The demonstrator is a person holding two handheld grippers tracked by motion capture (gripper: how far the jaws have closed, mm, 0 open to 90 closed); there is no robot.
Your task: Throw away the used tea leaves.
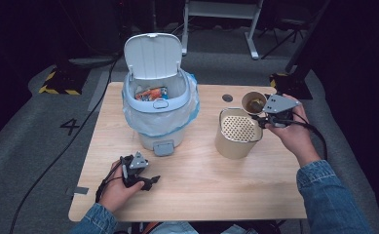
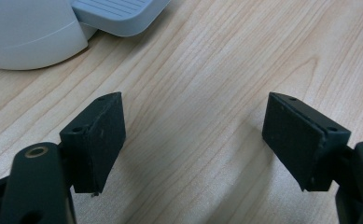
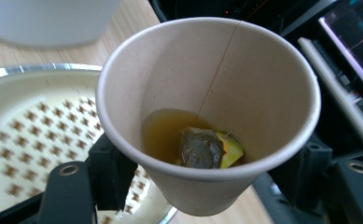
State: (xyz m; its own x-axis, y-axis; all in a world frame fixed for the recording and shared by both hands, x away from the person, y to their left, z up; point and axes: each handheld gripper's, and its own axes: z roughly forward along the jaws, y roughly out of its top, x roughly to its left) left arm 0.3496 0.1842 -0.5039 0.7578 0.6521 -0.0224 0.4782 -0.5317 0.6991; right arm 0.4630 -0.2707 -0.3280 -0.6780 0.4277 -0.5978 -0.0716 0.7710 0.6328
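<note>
The right claw (image 3: 202,186) grips a paper cup (image 3: 207,107) of tea beside the strainer pot (image 1: 238,134); squeezing could spill it. The left claw (image 2: 193,140) gapes empty.

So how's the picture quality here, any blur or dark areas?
High view: the wooden table is evenly lit, the room behind nearly black, the whole frame soft. Left gripper view: wood grain sharp, the pedal bin slightly washed out. Right gripper view: the paper cup is crisp, while the perforated strainer behind it blurs.
</note>
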